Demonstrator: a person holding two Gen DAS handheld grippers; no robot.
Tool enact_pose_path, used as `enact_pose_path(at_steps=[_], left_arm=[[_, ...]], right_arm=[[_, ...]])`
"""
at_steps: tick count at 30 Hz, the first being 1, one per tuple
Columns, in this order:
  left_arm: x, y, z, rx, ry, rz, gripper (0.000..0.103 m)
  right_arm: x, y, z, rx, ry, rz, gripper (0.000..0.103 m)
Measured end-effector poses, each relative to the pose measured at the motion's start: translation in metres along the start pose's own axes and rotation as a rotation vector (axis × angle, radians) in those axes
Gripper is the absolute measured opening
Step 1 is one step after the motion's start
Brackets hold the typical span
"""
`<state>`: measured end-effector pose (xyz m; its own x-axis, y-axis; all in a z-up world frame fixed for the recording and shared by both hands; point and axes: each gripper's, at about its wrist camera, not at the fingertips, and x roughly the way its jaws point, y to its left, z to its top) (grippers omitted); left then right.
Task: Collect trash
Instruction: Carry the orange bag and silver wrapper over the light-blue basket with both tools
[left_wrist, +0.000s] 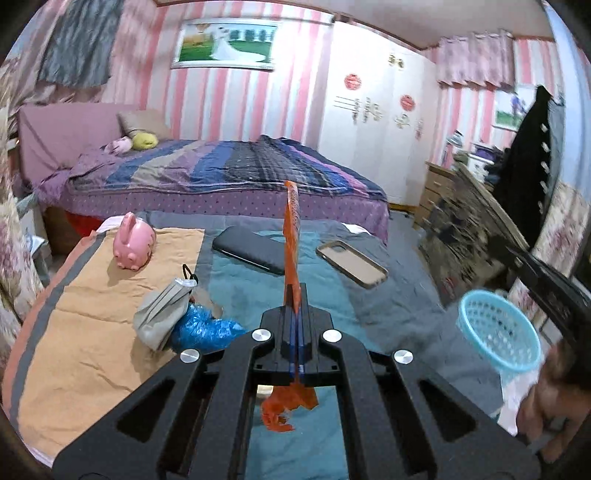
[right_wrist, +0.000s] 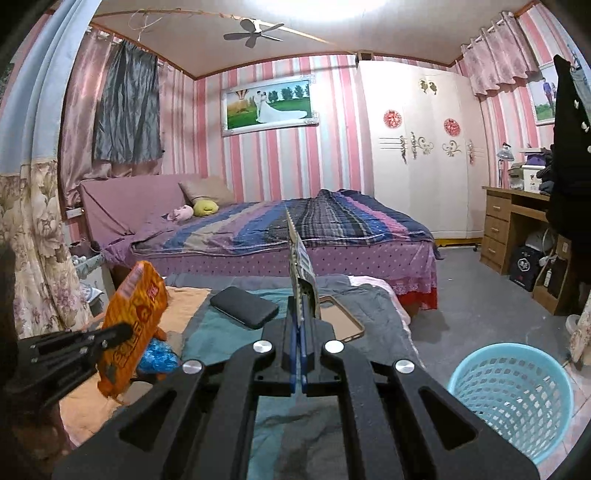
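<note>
On the cloth-covered surface at the left lie a pink piggy bank (left_wrist: 133, 242), a grey face mask (left_wrist: 164, 314) and crumpled blue plastic (left_wrist: 205, 328). The left gripper (left_wrist: 295, 295) is clamped on an orange snack wrapper (left_wrist: 290, 236) held edge-on. The right gripper (right_wrist: 300, 314) pinches a silvery printed wrapper (right_wrist: 301, 258); the blue mesh bin (right_wrist: 513, 398) stands on the floor at the far right.

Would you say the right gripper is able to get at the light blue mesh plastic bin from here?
Probably yes: the light blue mesh plastic bin stands open on the floor beside the right gripper, nothing between, though it already grips a flat wrapper.
</note>
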<state>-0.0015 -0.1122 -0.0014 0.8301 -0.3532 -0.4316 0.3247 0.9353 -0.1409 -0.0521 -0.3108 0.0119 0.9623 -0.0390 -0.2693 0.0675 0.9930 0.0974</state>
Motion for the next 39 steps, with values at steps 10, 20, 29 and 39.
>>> enact_pose_path(at_steps=[10, 20, 29, 39], left_arm=[[0.033, -0.014, 0.008, -0.065, 0.008, -0.025, 0.0], [0.036, -0.061, 0.014, -0.008, 0.003, -0.053, 0.0], [0.029, -0.108, 0.036, 0.068, -0.027, -0.129, 0.0], [0.044, -0.121, 0.023, 0.083, -0.016, -0.218, 0.0]], right_arm=[[-0.005, -0.03, 0.009, 0.133, -0.028, -0.073, 0.001], [-0.011, -0.061, 0.013, 0.152, -0.052, -0.11, 0.001], [-0.019, -0.113, 0.017, 0.158, -0.049, -0.191, 0.001], [-0.021, -0.129, 0.018, 0.119, -0.024, -0.212, 0.001]])
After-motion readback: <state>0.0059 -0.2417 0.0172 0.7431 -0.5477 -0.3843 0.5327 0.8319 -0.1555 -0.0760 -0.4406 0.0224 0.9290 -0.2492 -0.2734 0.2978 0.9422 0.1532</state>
